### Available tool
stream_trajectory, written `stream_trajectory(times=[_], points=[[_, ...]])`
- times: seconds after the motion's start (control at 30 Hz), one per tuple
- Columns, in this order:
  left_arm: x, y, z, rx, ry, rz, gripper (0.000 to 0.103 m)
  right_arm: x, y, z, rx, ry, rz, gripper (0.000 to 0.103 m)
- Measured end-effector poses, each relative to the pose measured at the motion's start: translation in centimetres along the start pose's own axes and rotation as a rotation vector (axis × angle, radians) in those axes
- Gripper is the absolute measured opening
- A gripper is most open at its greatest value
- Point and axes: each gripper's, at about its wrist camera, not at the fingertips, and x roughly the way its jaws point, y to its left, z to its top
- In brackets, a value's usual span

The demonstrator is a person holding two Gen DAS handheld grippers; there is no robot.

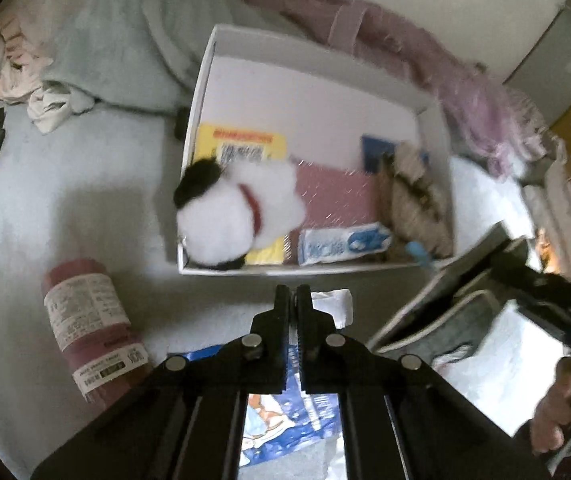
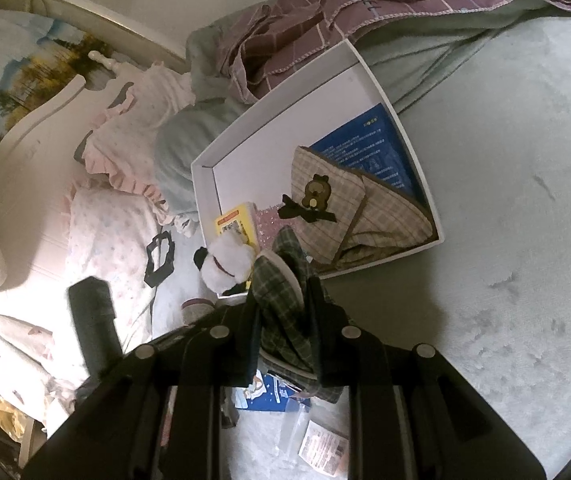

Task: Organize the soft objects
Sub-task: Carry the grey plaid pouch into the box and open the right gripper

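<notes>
A white cardboard box (image 1: 205, 64) lies on the bed. A white plush dog with black ears and a red collar (image 1: 237, 208) sits in its near left corner, also in the right wrist view (image 2: 229, 260). A beige plaid slipper with a bear badge (image 2: 349, 208) lies in the box's right side (image 1: 409, 196). My left gripper (image 1: 293, 300) is shut and empty, just short of the box's near wall. My right gripper (image 2: 285, 280) is shut on a dark green plaid slipper (image 2: 285, 304), held near the box's corner (image 2: 437, 240).
The box also holds a yellow packet (image 1: 245, 148), a blue booklet (image 2: 369, 148), a pink sheet (image 1: 333, 196) and a tissue pack (image 1: 341, 242). A pink roll (image 1: 89, 320) lies left of my left gripper. Blankets (image 1: 125, 40), pillows (image 2: 105, 232) and a blue bag (image 1: 281, 420) surround it.
</notes>
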Motion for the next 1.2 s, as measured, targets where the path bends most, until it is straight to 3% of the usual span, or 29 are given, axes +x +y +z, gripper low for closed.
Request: stream_trajectory(times=[0.23, 0.43, 0.57, 0.7, 0.83, 1.0, 1.2], points=[[-0.6, -0.3, 1.1, 0.0, -0.065, -0.029, 0.002, 0.3, 1.0, -0.1, -0.011, -0.02, 0.042, 0.022], [-3.6, 1.1, 1.6, -0.017, -0.202, -0.096, 0.002, -0.4, 1.6, 0.6, 0.0, -0.107, 0.073, 0.022], [-4.4, 1.7, 2.3, -0.03, -0.299, -0.135, 0.002, -0.4, 1.9, 1.9, 0.019, -0.168, 0.063, 0.022], [-4.2, 2.5, 2.8, -0.05, -0.365, -0.149, 0.002, -0.8, 2.2, 3.9, 0.029, -0.237, 0.086, 0.022], [-3.4, 2.9, 3.1, -0.075, -0.414, -0.171, 0.002, -0.2, 3.2, 5.8, 0.005, -0.271, 0.055, 0.022], [-2.4, 3.4, 3.2, -0.09, -0.437, -0.203, 0.002, 2.4, 4.4, 8.6, -0.049, -0.234, 0.062, 0.022], [-1.1, 5.1, 3.4, -0.149, -0.435, -0.142, 0.002, 6.4, 6.1, 10.4, -0.161, -0.175, -0.026, 0.022]])
